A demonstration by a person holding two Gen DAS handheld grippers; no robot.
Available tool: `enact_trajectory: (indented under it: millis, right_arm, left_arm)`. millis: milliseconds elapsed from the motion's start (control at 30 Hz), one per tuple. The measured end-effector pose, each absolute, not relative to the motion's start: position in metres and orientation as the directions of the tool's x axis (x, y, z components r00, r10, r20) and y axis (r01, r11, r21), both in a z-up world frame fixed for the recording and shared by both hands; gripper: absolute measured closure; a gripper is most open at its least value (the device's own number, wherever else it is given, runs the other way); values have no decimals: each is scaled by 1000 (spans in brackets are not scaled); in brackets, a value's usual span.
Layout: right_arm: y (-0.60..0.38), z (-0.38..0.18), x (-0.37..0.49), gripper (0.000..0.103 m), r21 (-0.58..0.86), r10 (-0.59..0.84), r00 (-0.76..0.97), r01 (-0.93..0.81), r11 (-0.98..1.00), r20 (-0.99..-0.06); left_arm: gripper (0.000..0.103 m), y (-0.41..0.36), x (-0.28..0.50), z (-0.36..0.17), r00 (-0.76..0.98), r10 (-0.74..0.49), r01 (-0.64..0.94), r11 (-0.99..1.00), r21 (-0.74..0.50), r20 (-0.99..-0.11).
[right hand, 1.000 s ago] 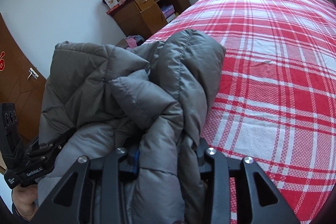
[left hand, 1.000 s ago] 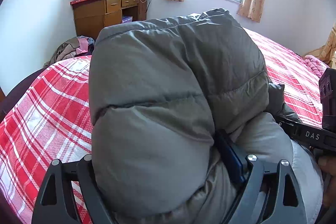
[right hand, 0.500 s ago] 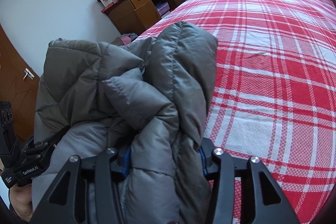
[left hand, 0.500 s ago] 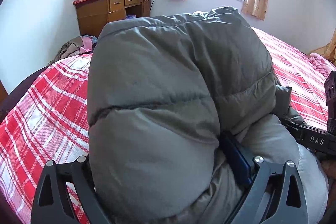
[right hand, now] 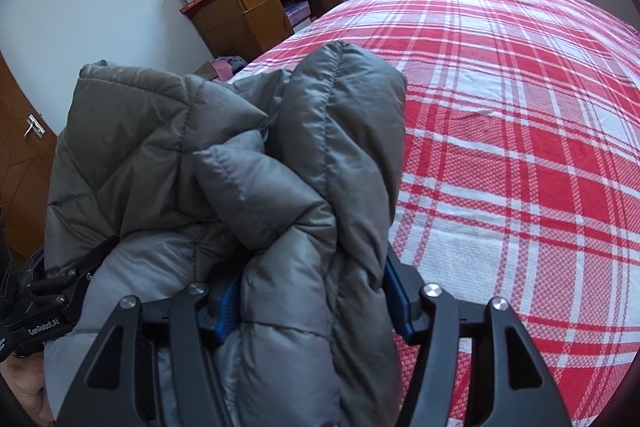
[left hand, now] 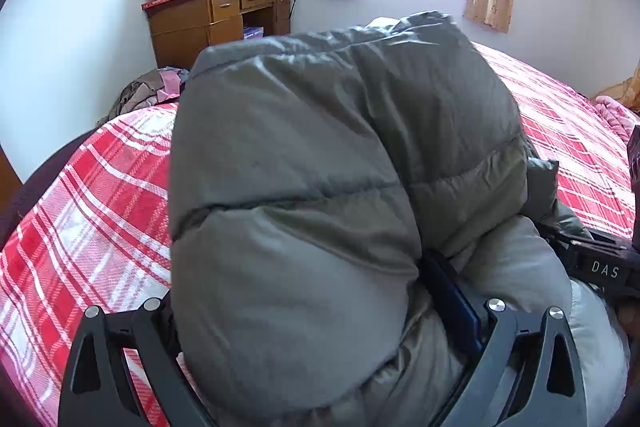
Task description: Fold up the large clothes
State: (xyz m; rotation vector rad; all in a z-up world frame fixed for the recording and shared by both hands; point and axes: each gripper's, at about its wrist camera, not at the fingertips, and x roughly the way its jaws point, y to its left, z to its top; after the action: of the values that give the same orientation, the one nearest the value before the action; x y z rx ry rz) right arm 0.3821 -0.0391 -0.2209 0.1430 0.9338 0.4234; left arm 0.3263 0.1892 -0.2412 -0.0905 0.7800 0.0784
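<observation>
A bulky grey puffer jacket (left hand: 320, 187) is bunched up and held above the red plaid bed (left hand: 100, 207). My left gripper (left hand: 320, 327) is shut on a thick fold of it, which fills the space between the jaws. In the right wrist view my right gripper (right hand: 312, 303) is shut on another bunch of the jacket (right hand: 280, 187), its blue pads pressed into the fabric. Each gripper also shows at the edge of the other's view: the right one (left hand: 600, 267) and the left one (right hand: 44, 307).
The red and white plaid bed (right hand: 520, 147) stretches to the right and far side. A wooden desk (left hand: 212, 23) piled with boxes and purple cloth stands by the wall. Loose clothes (left hand: 148, 91) lie beside the bed. A wooden door (right hand: 20, 155) is at left.
Both grippers have moved slightly forward and down with the jacket; the bundle sits a little lower in the right view. The grips have not changed.
</observation>
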Motion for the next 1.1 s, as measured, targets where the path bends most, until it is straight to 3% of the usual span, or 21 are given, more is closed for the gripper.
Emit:
enact_trajectory:
  millis: [100, 200, 300, 500, 733, 1100]
  right_arm:
    - [-38, -209, 377, 40, 273, 387, 537, -282, 920, -750]
    - [-42, -177, 358, 40, 230, 360, 593, -286, 930, -720]
    - [-49, -145, 329, 28, 200, 342, 655, -283, 938, -674]
    - [-54, -99, 267, 27, 174, 351, 719, -311, 934, -600]
    - [-51, -72, 221, 24, 149, 368, 756, -344, 927, -542]
    - [-44, -58, 205, 24, 135, 385, 769, -370, 919, -510]
  left_arm:
    - [5, 192, 309, -221, 718, 48, -123, 991, -58, -694]
    - [5, 192, 273, -184, 784, 49, -118, 991, -71, -619]
    - [5, 188, 235, -151, 831, 44, -99, 993, -70, -554]
    - [5, 179, 176, -110, 888, 18, -66, 994, -87, -460]
    - [5, 174, 149, -95, 911, 9, -51, 995, -91, -412]
    - [5, 176, 143, -97, 913, 4, -51, 993, -105, -409]
